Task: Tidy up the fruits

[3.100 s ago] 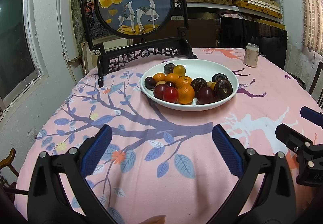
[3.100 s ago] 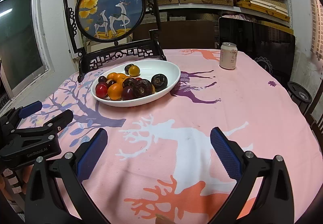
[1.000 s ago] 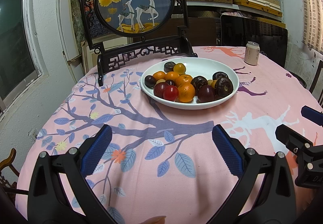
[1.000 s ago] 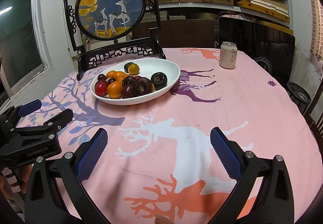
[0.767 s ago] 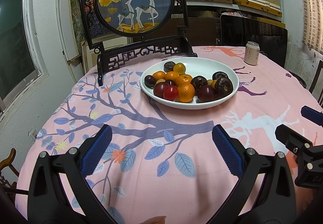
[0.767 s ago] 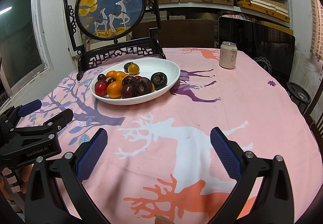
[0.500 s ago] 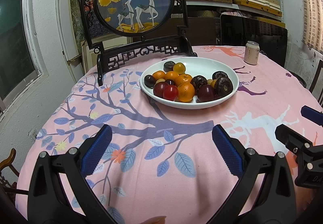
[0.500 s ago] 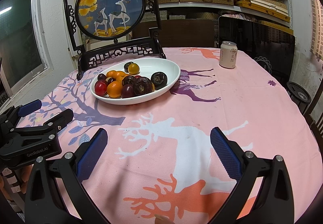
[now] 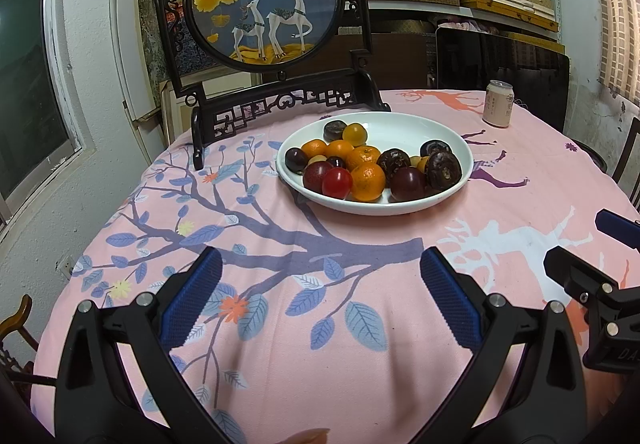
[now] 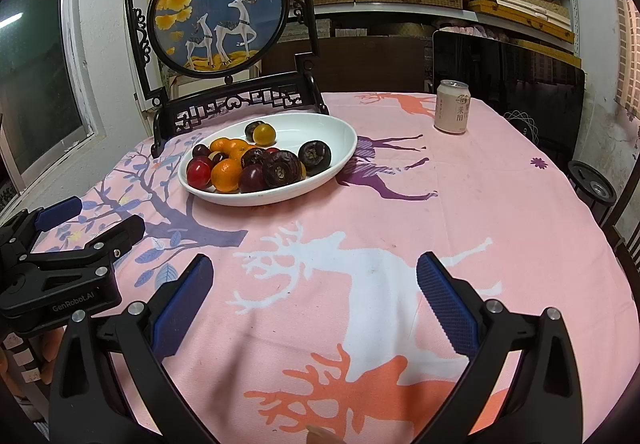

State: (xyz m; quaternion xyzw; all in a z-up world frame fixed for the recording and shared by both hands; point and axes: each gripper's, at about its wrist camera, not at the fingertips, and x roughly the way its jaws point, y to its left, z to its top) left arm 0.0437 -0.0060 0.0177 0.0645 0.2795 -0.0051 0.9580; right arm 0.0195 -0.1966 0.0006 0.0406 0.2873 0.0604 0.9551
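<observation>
A white oval bowl (image 9: 404,130) (image 10: 320,130) sits in the middle of the pink patterned tablecloth. Piled in it are several small oranges (image 9: 367,181) (image 10: 226,174), red and dark plums (image 9: 337,183) (image 10: 199,172) and wrinkled dark brown fruits (image 9: 443,170) (image 10: 282,169). My left gripper (image 9: 320,298) hovers open over the cloth, well short of the bowl, with nothing between its blue pads. My right gripper (image 10: 312,296) is open too and empty, near the front edge and to the right of the bowl. Each gripper shows at the side of the other's view.
A carved black stand holding a round deer painting (image 9: 266,0) (image 10: 218,12) rises just behind the bowl. A drinks can (image 9: 499,103) (image 10: 452,106) stands at the far right of the table. Shelves of boxes, a dark screen and a window surround the table.
Both views have crept very slightly over the last seconds; the bowl sits marginally higher in frame. Both grippers stay open and the fruit has not moved.
</observation>
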